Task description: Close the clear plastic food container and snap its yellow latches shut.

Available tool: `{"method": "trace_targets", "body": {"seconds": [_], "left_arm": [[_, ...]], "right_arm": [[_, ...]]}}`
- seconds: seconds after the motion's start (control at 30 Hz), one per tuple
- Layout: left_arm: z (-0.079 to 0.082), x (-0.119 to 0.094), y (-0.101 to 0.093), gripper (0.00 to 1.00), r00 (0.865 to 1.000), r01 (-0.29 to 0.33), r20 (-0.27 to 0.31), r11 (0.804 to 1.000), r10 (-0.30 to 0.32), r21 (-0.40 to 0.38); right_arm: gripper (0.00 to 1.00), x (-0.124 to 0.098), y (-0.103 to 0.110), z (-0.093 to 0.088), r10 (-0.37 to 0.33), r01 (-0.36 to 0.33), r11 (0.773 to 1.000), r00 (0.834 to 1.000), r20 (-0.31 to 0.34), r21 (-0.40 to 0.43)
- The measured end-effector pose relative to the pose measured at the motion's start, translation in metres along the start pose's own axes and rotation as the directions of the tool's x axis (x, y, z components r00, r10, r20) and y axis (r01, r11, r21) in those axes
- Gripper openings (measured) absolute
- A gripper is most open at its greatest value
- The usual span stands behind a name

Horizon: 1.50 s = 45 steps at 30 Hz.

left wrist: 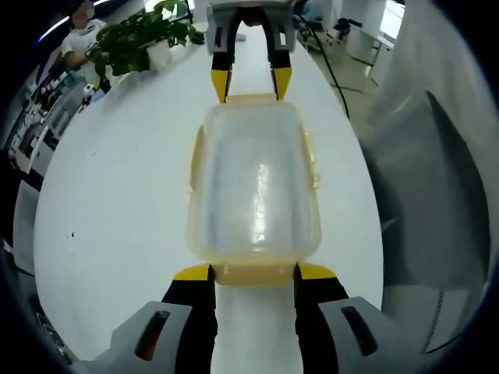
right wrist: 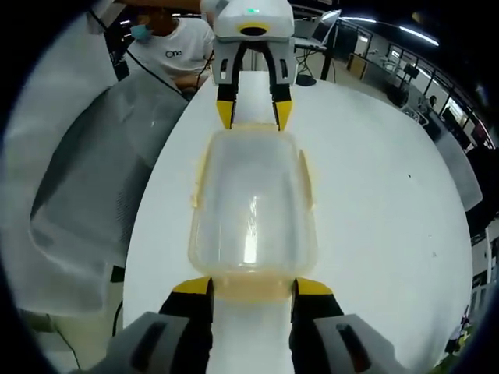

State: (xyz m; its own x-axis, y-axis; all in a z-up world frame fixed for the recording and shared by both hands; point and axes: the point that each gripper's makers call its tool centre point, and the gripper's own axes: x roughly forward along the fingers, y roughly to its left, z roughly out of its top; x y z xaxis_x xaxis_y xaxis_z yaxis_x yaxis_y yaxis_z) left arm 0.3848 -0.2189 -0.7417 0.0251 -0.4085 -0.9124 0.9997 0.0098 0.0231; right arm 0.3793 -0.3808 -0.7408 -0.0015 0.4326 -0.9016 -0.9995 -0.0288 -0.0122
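Clear plastic container [left wrist: 253, 187] lies lid-down on the white table [left wrist: 117, 202], squarely between your two grippers. Your left gripper [left wrist: 253, 273] and right gripper [right wrist: 252, 287] each stand spread at an end latch [left wrist: 256, 273], touching but not clamping. Press one end harder and you may skid the box or leave a latch unsnapped.

Wide bare white table [left wrist: 117, 234] on both long sides of the container [left wrist: 253, 195]. Ends taken up: left gripper [left wrist: 253, 274] at one, right gripper [right wrist: 251, 290] at the other. Potted plant [left wrist: 144, 39] well off toward a far corner. Grey chair [right wrist: 101, 195] beside the table edge.
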Motion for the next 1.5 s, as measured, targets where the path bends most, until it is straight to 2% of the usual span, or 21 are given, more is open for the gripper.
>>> {"method": "trace_targets", "body": {"seconds": [0.5,0.63,0.7,0.77,0.8,0.83,0.9,0.93,1.0,1.13,1.2,1.3,1.37,1.43,1.47,1.5], "left_arm": [[-0.001,0.001,0.001,0.36,1.0,0.001,0.003,1.0,-0.001,0.006],[-0.001,0.001,0.001,0.37,1.0,-0.001,0.007,1.0,0.0,0.028],[-0.001,0.0,0.001,0.37,1.0,-0.004,0.016,0.999,0.003,0.037],[-0.003,0.001,-0.002,0.4,1.0,0.009,0.018,0.998,-0.01,0.068],[-0.004,0.002,-0.002,0.46,1.0,0.007,0.013,0.998,-0.008,0.069],[-0.007,0.003,-0.002,0.51,1.0,0.008,0.001,0.999,-0.008,0.052],[-0.008,0.001,-0.005,0.49,1.0,0.02,0.01,0.999,-0.021,0.044],[-0.009,0.0,-0.006,0.5,1.0,0.015,0.014,0.999,-0.015,0.045],[-0.009,-0.002,-0.007,0.53,0.999,0.014,0.032,1.0,-0.014,-0.01],[-0.006,-0.009,-0.008,0.52,0.998,0.004,0.07,0.999,-0.001,-0.037],[0.006,-0.014,-0.008,0.52,0.989,0.016,0.146,0.988,0.007,-0.156],[0.007,-0.018,-0.006,0.52,0.984,0.029,0.175,0.97,0.014,-0.24],[0.007,-0.019,-0.003,0.5,0.981,0.042,0.195,0.95,0.02,-0.308],[0.011,-0.02,-0.005,0.5,0.971,0.086,0.239,0.913,0.013,-0.398],[0.011,-0.02,-0.003,0.5,0.97,0.086,0.243,0.907,0.019,-0.412],[0.009,-0.02,-0.001,0.49,0.97,0.081,0.239,0.89,0.032,-0.448]], "right_arm": [[0.36,0.003,0.001,-0.001,0.004,-0.004,1.0,1.0,0.011,0.011],[0.37,0.003,0.002,-0.001,0.007,-0.007,1.0,1.0,0.011,0.01],[0.37,0.004,0.003,-0.004,0.013,-0.012,0.999,1.0,-0.004,0.045],[0.47,0.008,0.005,-0.009,0.018,-0.016,0.996,1.0,-0.02,0.083],[0.53,0.008,0.004,-0.013,0.007,-0.004,0.996,0.999,-0.035,0.086],[0.51,0.007,0.005,-0.013,0.007,-0.005,0.998,0.999,-0.034,0.067],[0.42,0.004,0.007,-0.012,0.018,-0.017,0.997,1.0,-0.018,0.07],[0.44,0.002,0.007,-0.011,0.016,-0.015,0.996,1.0,-0.008,0.092],[0.48,-0.001,0.009,-0.011,0.025,-0.024,0.993,1.0,-0.007,0.117],[0.47,-0.006,0.013,-0.01,0.023,-0.022,0.992,1.0,-0.005,0.124],[0.47,-0.011,0.012,-0.004,0.007,-0.012,0.984,1.0,0.028,0.18],[0.45,-0.015,0.007,0.002,-0.029,0.012,0.962,0.998,0.058,0.273],[0.43,-0.017,0.003,0.006,-0.057,0.029,0.941,0.995,0.076,0.338],[0.42,-0.018,0.002,0.013,-0.077,0.028,0.921,0.991,0.111,0.388],[0.41,-0.017,0.002,0.017,-0.085,0.025,0.913,0.988,0.131,0.407],[0.41,-0.016,0.005,0.019,-0.082,0.015,0.899,0.987,0.135,0.437]]}}
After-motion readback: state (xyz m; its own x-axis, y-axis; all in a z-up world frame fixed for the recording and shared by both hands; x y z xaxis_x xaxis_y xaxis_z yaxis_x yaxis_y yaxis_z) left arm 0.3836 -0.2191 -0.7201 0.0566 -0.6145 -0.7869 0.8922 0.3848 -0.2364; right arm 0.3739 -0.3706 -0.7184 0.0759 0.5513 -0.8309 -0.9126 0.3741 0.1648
